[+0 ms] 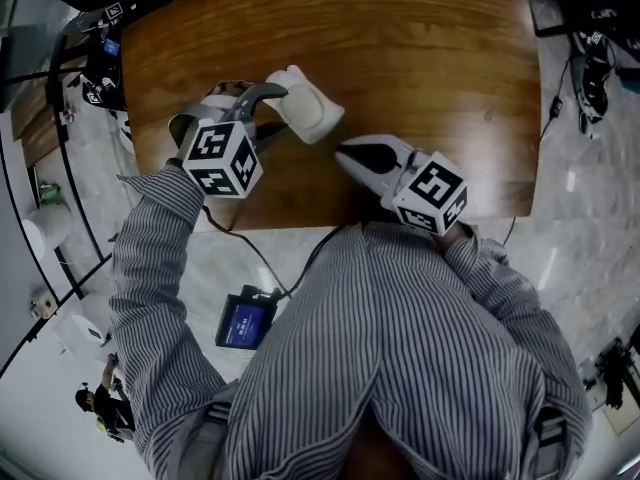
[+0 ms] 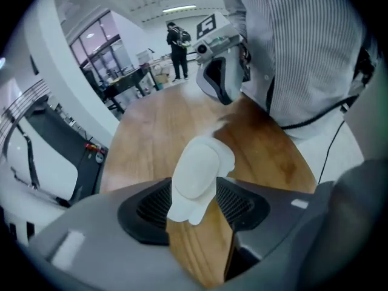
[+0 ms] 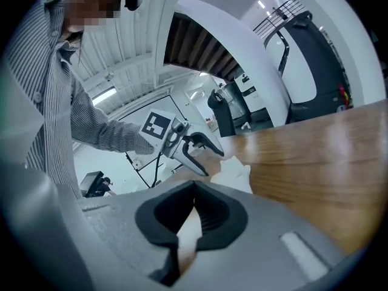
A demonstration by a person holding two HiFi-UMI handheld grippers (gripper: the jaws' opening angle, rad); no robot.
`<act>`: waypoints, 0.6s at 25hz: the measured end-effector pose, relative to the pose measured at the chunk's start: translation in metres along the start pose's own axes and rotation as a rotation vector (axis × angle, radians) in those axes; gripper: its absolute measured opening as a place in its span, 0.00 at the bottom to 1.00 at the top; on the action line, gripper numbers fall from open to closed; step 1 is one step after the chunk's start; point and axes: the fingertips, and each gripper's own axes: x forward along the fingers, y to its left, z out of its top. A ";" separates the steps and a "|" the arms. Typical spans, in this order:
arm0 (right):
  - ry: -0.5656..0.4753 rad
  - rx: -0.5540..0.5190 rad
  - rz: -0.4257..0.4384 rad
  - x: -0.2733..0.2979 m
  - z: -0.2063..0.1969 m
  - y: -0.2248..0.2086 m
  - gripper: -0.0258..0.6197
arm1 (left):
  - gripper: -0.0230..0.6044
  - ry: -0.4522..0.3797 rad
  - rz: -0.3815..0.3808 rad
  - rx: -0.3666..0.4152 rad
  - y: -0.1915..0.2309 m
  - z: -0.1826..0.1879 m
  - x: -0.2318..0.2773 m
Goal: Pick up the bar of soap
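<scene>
On wooden table (image 1: 420,58), one soap bar (image 1: 305,108)

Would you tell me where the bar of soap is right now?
In the head view the soap lies on the table, left of centre, between the left gripper's open jaws, with the right gripper just right of it.

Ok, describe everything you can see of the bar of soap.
The bar of soap is white and matte: a rounded rectangle with a raised, pillowy oval centre inside a flatter rim. It lies flat and askew on the wooden table, unwrapped. One end sits between the open jaws of the left hand-held gripper; whether the pads touch it is unclear. The right hand-held gripper is apart from it.
</scene>
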 end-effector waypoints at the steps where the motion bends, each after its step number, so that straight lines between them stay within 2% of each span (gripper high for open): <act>1: 0.003 0.005 0.007 0.000 -0.001 0.002 0.04 | 0.42 0.010 -0.021 0.050 0.000 0.000 0.002; 6: 0.014 0.009 0.005 -0.007 -0.002 0.005 0.04 | 0.42 0.057 -0.140 0.337 -0.006 0.005 0.009; 9: 0.013 0.015 -0.008 -0.009 -0.004 0.001 0.04 | 0.47 0.093 -0.202 0.485 -0.010 0.000 0.020; 11: 0.014 0.020 -0.013 -0.009 -0.006 0.001 0.04 | 0.48 0.095 -0.234 0.539 -0.011 -0.001 0.025; 15: 0.019 0.029 -0.017 -0.009 -0.007 0.000 0.04 | 0.50 0.066 -0.287 0.574 -0.012 0.007 0.032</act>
